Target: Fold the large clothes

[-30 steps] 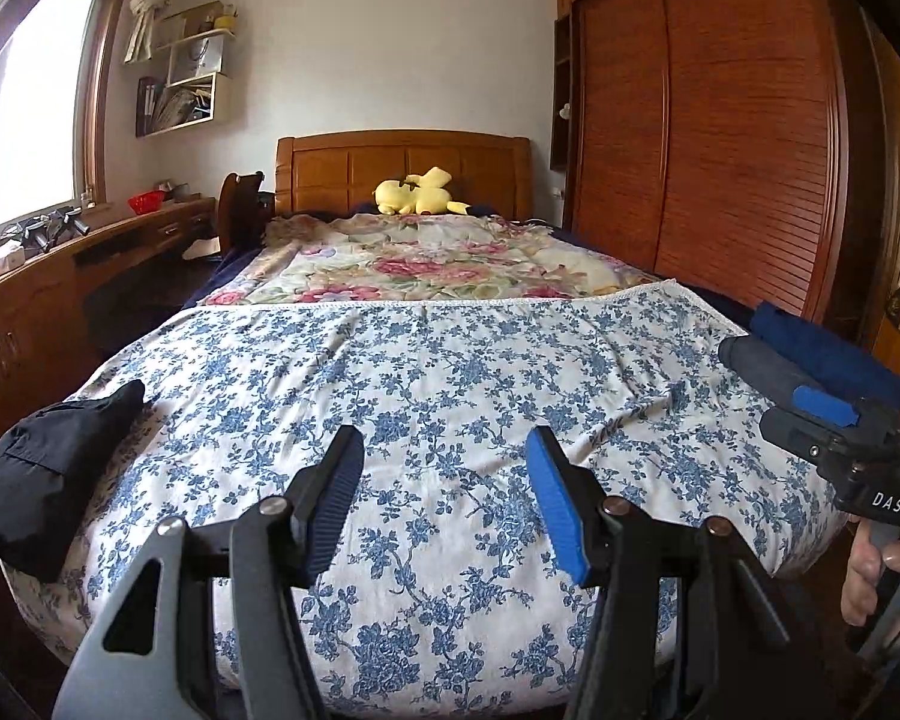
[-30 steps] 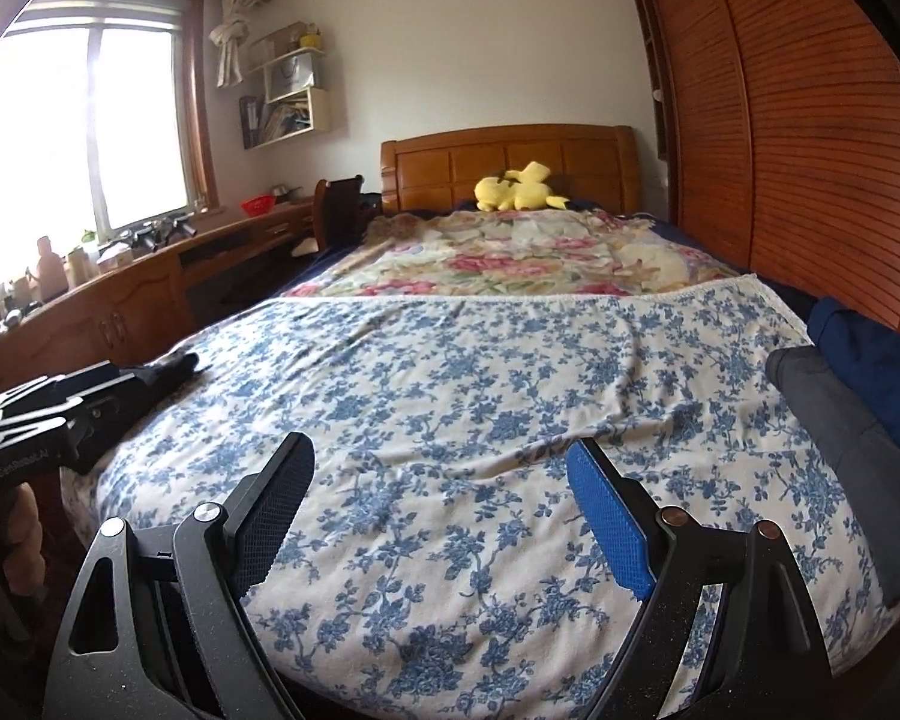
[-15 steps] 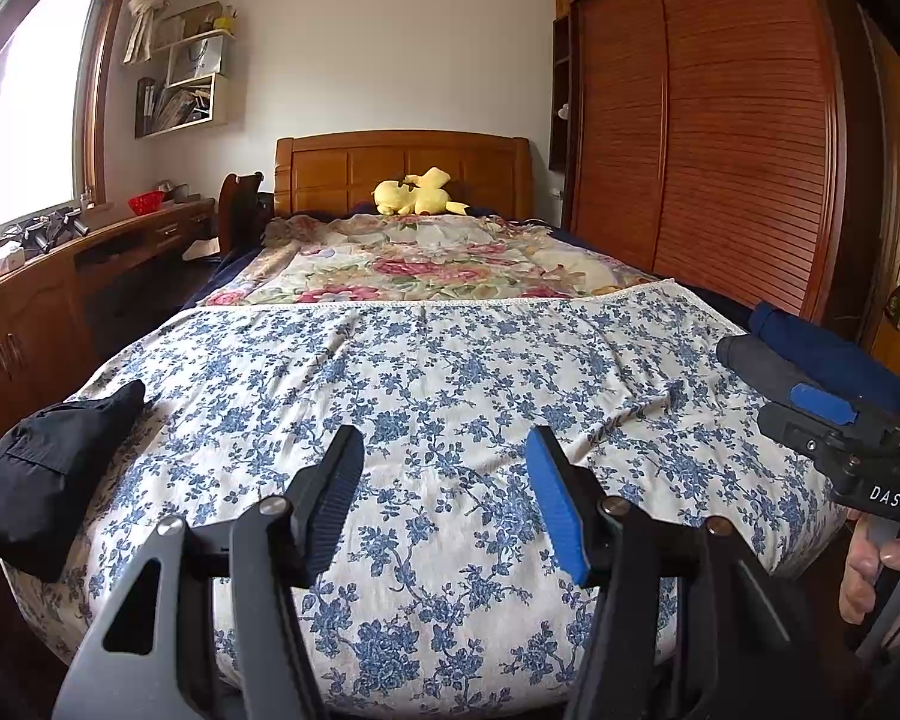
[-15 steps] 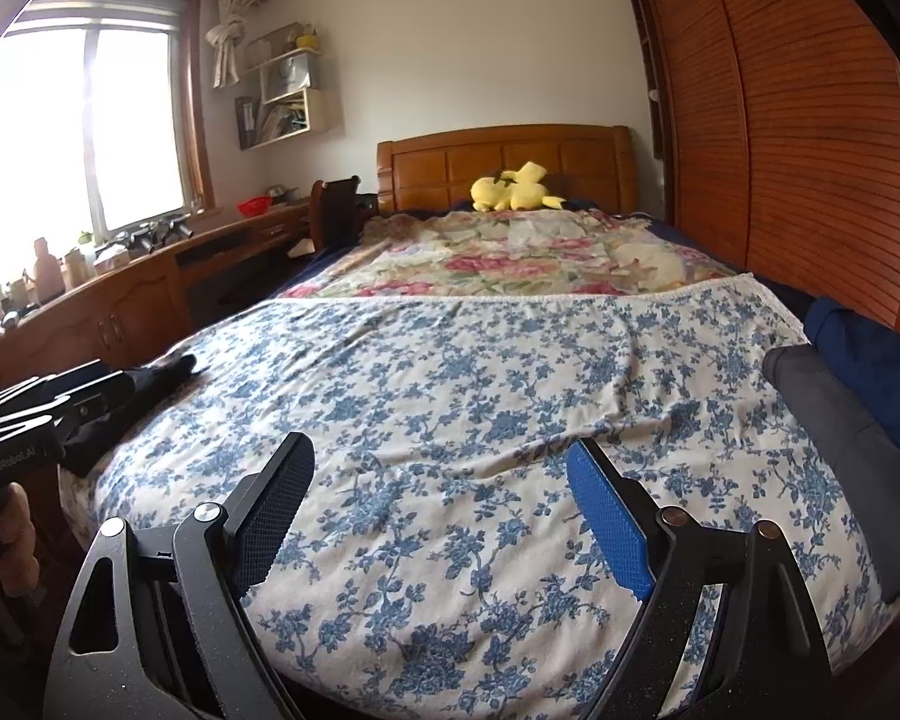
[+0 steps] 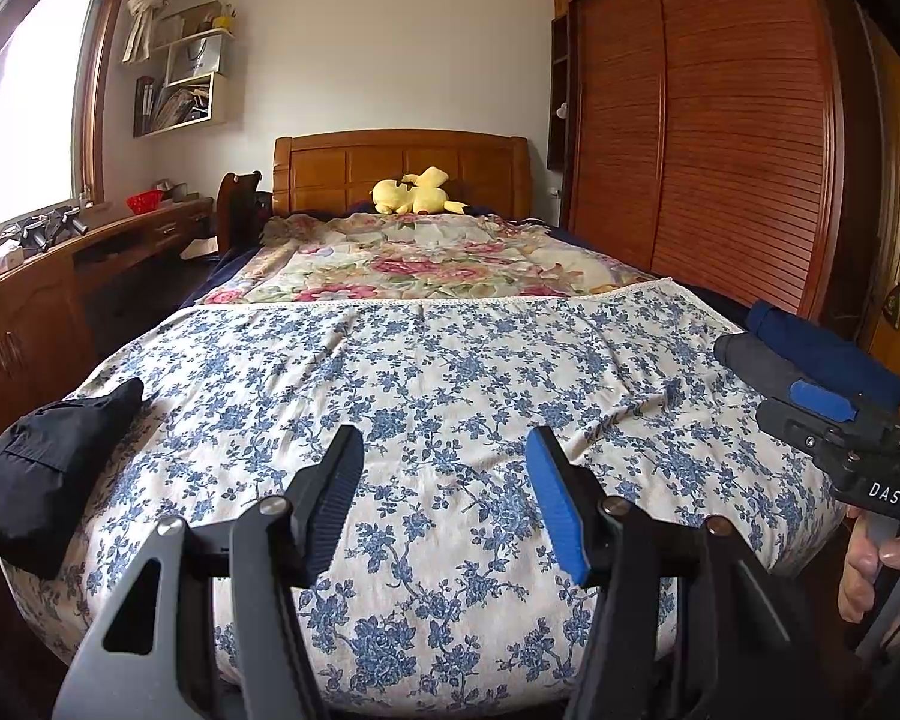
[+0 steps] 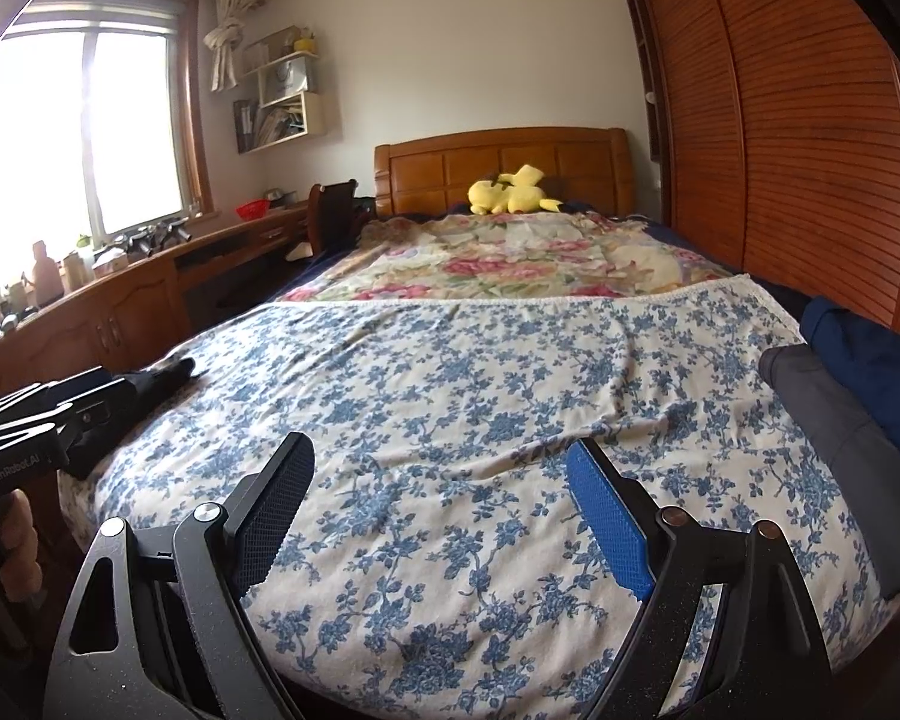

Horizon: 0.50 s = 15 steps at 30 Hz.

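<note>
Almost no change from a second ago: left hand-held gripper [image 5: 444,450] and right hand-held gripper [image 6: 441,456] both released, empty, low in frame over the bed [image 5: 450,360]. Black garment [image 5: 48,468] bunched at mid-left; grey garment [image 5: 756,360] and navy garment [image 5: 822,354] folded at mid-right. Fits either a pause between garments or a late stage.

right gripper [image 5: 825,420] at the left wrist view's right edge slightly lower and farther right than before, left gripper [image 6: 54,420] in the right wrist view slightly lower and farther left
</note>
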Each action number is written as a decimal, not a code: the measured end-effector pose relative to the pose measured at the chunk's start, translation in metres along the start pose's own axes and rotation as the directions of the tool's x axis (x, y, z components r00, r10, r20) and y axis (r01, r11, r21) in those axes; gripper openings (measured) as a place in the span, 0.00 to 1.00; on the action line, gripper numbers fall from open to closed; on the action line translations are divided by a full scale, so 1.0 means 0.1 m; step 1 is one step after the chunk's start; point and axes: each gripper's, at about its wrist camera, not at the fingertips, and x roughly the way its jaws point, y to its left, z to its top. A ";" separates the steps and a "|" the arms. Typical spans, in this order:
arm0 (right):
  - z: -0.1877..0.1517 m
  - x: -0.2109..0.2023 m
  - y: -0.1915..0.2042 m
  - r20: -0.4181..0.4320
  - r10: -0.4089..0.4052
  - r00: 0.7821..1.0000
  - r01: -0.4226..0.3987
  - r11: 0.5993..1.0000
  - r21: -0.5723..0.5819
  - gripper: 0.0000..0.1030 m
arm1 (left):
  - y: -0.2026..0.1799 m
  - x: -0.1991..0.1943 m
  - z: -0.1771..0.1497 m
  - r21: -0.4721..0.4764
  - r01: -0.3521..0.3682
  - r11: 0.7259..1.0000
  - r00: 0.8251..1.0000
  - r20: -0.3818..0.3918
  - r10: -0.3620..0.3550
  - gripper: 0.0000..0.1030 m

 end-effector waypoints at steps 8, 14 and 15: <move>0.00 0.00 -0.01 0.001 0.002 1.000 -0.002 1.000 0.001 0.85 | -0.03 -0.03 0.00 0.003 0.004 1.000 1.000 0.009 -0.004 0.54; 0.00 -0.01 -0.03 0.002 0.001 1.000 -0.001 1.000 0.005 0.85 | -0.04 -0.07 0.00 0.005 0.007 1.000 1.000 0.015 -0.007 0.54; 0.00 -0.01 -0.02 0.002 0.000 1.000 0.000 1.000 0.003 0.85 | -0.04 -0.07 0.00 0.006 0.007 1.000 1.000 0.016 -0.007 0.54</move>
